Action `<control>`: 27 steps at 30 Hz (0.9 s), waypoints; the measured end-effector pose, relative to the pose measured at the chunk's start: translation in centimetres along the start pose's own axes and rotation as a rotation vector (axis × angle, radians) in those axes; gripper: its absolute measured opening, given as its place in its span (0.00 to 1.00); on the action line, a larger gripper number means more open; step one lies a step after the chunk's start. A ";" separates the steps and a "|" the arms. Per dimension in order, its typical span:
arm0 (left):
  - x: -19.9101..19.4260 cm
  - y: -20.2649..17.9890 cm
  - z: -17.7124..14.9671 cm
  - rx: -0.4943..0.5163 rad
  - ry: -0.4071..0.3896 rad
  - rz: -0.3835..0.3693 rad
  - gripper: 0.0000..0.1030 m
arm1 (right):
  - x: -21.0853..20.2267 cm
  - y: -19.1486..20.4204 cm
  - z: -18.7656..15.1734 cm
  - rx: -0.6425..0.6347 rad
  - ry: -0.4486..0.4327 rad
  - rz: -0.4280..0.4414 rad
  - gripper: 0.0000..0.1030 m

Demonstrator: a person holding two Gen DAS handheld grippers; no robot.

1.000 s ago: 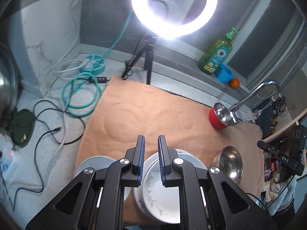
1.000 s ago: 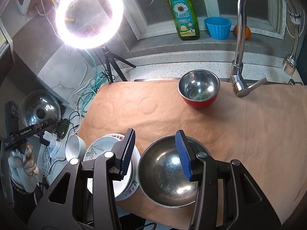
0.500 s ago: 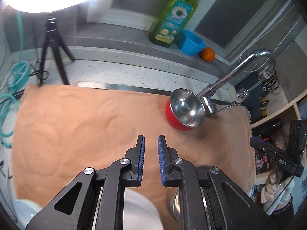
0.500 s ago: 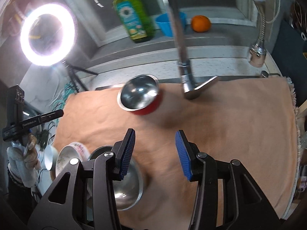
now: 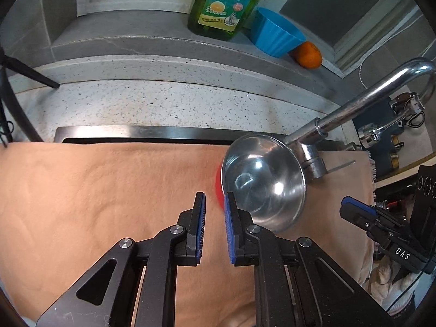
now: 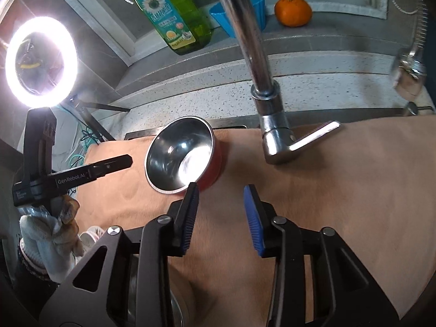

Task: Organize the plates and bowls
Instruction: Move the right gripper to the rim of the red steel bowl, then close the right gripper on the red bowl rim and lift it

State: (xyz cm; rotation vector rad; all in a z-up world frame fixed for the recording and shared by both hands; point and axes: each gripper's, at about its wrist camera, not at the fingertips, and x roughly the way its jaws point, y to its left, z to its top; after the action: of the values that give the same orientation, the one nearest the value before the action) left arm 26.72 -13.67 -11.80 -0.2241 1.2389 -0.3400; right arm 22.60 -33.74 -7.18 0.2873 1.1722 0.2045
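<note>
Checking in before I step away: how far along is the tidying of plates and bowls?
Nothing looks stacked yet. Both grippers are empty: the left gripper is nearly shut beside the red steel bowl, and the right gripper has just been closing on nothing. The bowl sits alone on the tan cloth, still to be gathered.

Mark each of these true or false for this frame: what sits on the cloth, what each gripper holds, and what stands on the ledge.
1. The red bowl sits on the tan cloth. True.
2. The left gripper holds a plate. False: nothing is between its jaws, which are nearly shut.
3. The right gripper grips the red bowl. False: its jaws have just been closing, with only cloth seen between them.
4. An orange lies on the ledge beside a blue cup. True.
5. The soap bottle is red. False: it is green.
</note>
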 end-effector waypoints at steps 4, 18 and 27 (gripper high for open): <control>1.4 -0.2 0.6 -0.009 0.021 0.001 0.12 | 2.0 0.3 1.3 -0.010 0.022 0.002 0.32; 2.6 -1.1 1.8 0.022 0.024 0.036 0.12 | 6.0 0.8 2.8 -0.006 0.097 -0.020 0.25; 3.0 -1.3 1.9 0.050 0.026 0.049 0.09 | 7.6 1.2 3.1 -0.003 0.129 -0.019 0.16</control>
State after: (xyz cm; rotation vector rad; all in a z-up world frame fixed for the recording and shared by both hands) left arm 29.19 -16.05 -13.37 -0.1465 1.2577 -0.3316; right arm 28.29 -30.67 -12.37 0.2634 1.3014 0.2105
